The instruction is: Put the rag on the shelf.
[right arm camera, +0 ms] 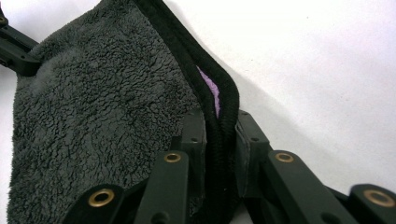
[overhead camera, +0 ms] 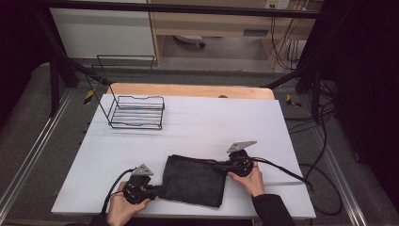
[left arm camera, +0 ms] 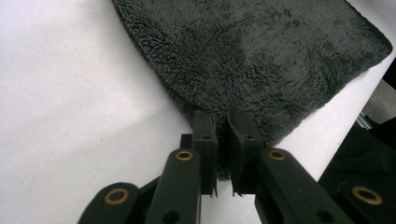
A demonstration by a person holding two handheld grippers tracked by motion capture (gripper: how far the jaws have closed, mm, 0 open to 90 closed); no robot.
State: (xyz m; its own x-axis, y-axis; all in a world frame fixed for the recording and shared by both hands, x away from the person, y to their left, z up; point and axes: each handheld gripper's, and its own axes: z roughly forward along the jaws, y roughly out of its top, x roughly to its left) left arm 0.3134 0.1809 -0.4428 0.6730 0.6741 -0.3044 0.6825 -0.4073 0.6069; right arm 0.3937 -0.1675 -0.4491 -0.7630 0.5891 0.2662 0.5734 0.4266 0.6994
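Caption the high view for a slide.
Both grippers, left and right, clamp opposite edges of a dark towel.

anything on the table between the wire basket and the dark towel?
Nothing. In the high view the white table is bare between the wire basket and the dark towel, which the left gripper and right gripper clamp at opposite edges.

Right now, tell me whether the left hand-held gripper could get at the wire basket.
Probably not as things stand. The left hand-held gripper is shut on the dark towel at the near edge, and the wire basket sits far back. The white table between them is bare, so releasing first would free the way.
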